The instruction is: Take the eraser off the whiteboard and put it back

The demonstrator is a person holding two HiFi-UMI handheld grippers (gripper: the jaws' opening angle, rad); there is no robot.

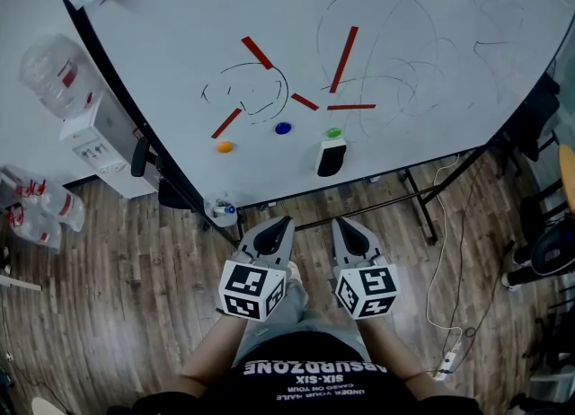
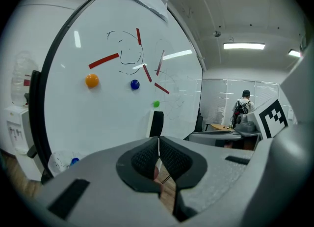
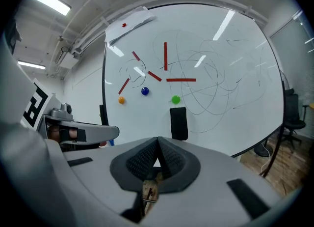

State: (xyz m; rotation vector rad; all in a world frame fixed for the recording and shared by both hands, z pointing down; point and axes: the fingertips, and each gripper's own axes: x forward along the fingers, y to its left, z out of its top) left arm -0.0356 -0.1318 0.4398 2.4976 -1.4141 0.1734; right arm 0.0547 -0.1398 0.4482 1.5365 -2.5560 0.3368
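The black eraser sticks upright on the whiteboard, low down and just under a green magnet. My two grippers are held side by side in front of the board's lower edge, well short of it. The left gripper is shut and empty, as is the right gripper. In the left gripper view the eraser stands straight above the closed left gripper. In the right gripper view the eraser is a little right of the closed right gripper.
Orange and blue magnets, red strips and pen scribbles mark the board. A water dispenser and bottles stand at left. A marker cup hangs at the board's corner. Cables and a power strip lie at right. A person stands far off.
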